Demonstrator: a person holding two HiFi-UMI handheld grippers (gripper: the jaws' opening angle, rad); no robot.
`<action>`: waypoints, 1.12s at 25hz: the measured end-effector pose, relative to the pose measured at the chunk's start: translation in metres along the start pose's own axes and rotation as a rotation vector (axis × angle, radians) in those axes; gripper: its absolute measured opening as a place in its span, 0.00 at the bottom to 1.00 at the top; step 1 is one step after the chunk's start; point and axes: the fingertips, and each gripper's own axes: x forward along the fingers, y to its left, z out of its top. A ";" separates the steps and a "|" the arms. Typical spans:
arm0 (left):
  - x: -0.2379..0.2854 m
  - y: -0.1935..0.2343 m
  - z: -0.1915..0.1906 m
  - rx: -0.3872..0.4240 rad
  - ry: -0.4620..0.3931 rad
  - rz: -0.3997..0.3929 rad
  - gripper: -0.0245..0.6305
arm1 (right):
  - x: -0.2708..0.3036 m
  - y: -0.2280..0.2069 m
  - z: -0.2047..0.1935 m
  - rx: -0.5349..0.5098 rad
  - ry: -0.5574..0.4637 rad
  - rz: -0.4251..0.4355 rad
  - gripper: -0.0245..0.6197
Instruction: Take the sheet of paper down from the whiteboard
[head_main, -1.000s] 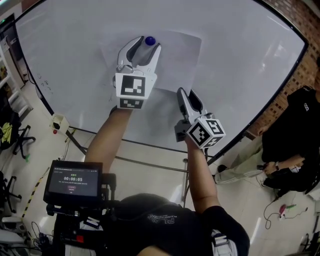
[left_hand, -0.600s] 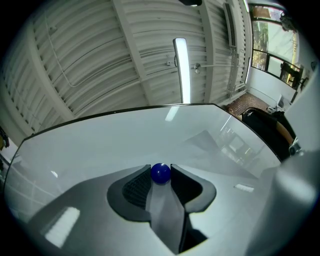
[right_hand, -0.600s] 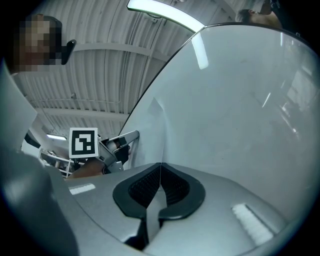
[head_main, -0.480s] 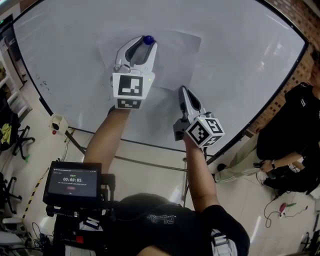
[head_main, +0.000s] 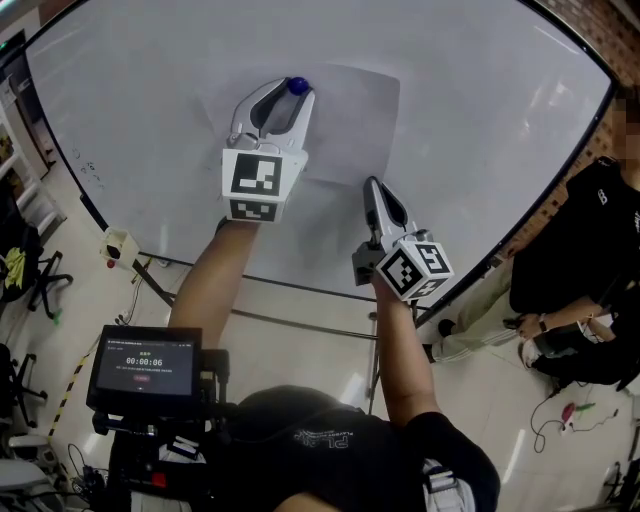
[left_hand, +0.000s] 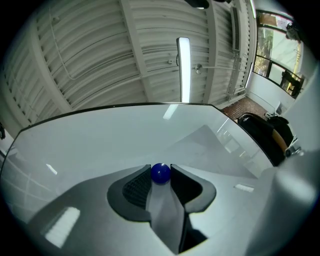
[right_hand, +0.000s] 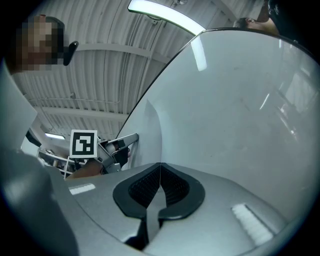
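2 grips: my left gripper (head_main: 293, 89) clamps the blue magnet (left_hand: 160, 173) between its jaws, while my right gripper's (head_main: 371, 185) closed jaws pinch the sheet of paper's (head_main: 350, 112) edge, I judge against falling.

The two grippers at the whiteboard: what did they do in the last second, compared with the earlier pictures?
The left gripper closed its jaws on the blue magnet; before, they stood wide apart around it. The right gripper, open earlier, shut on the lower right corner of the sheet of paper. Paper and magnet are still in place on the whiteboard.
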 end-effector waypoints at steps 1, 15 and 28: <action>-0.002 -0.003 -0.007 -0.007 0.013 -0.005 0.23 | -0.004 -0.002 -0.005 -0.007 0.015 -0.004 0.06; -0.097 -0.042 -0.113 -0.188 0.205 0.007 0.23 | -0.090 -0.040 -0.089 -0.048 0.273 -0.118 0.06; -0.186 -0.072 -0.192 -0.256 0.373 0.049 0.23 | -0.133 -0.047 -0.142 -0.193 0.380 -0.255 0.06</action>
